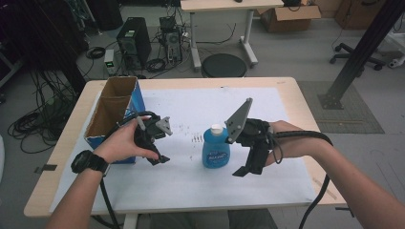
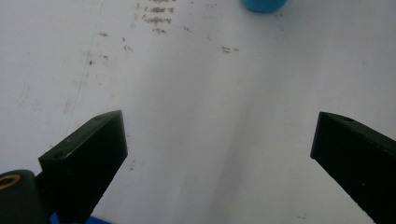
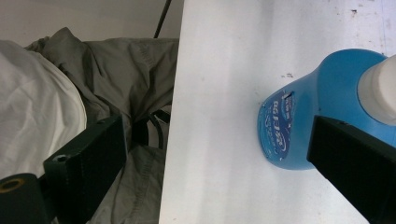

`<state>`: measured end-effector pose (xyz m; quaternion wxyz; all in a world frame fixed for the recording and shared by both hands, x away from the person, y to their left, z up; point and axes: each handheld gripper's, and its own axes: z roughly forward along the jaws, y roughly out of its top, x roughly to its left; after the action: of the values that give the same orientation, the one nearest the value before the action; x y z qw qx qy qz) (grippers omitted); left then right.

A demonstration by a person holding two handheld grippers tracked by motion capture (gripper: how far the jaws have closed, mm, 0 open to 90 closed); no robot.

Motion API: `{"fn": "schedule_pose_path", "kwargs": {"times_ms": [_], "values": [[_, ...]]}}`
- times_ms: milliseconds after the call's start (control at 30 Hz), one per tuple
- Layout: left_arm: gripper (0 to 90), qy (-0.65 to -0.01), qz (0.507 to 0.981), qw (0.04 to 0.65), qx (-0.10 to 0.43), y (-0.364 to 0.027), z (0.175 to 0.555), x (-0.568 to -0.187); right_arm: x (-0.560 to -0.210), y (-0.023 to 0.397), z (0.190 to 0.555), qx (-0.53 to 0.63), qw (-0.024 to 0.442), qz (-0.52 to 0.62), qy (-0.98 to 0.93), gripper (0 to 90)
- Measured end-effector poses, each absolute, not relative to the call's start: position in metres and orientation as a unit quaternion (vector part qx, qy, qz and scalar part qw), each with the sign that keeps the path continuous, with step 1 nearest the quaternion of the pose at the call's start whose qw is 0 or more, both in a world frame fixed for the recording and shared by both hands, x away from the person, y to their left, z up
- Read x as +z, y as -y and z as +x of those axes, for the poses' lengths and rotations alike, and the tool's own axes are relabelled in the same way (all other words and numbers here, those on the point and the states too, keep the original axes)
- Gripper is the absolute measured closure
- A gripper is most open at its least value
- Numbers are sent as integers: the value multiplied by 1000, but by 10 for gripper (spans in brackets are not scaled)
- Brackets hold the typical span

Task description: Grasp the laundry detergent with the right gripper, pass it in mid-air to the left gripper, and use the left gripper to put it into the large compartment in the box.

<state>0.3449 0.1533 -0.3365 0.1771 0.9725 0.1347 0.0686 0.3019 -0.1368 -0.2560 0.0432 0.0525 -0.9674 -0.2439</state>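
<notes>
Left gripper view shows the two black jaws of the left gripper (image 2: 219, 154) spread wide, with nothing between them, only the white table cover (image 2: 196, 93) below. At 12 o'clock of this view, at the top edge, a small part of the blue bottle (image 2: 264, 4) is visible, well apart from the jaws.

In the right gripper view the jaws of the right gripper (image 3: 219, 154) are also spread wide and pinch nothing. The blue bottle (image 3: 299, 121) with its white cap (image 3: 380, 91) stands at about 2 o'clock, partly behind the right-hand jaw; I cannot tell if it touches that jaw.

From the high view, the left gripper (image 1: 157, 160) is at 9 o'clock from the bottle (image 1: 216, 150), near it but apart. The right gripper (image 1: 243, 171) is just beside the bottle, at about 4 o'clock. The bottle stands upright near the middle of the table (image 1: 286, 83). An open cardboard box (image 1: 112, 112) with blue sides stands at 9 o'clock, behind the left hand (image 1: 119, 143).
</notes>
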Motion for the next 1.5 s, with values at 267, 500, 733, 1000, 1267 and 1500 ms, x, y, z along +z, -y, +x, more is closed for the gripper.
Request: {"fn": "schedule_pose_path", "kwargs": {"times_ms": [267,500,733,1000,1267,1500], "values": [[43,-139,972,177,69,-155,342,-333,-248,141,301,-258,41,59,963,43],[43,-137,972,177,71,-153,343,-330,-233,149,304,-288,32,60,955,41],[43,-138,972,175,72,-152,342,-329,-220,160,315,-331,22,53,942,33],[44,-140,971,177,73,-154,341,-327,-208,173,331,-378,17,44,925,22],[43,-143,971,178,74,-155,341,-326,-210,184,350,-412,12,21,911,20],[44,-146,970,182,73,-155,340,-326,-217,192,363,-431,10,6,902,18]]}}
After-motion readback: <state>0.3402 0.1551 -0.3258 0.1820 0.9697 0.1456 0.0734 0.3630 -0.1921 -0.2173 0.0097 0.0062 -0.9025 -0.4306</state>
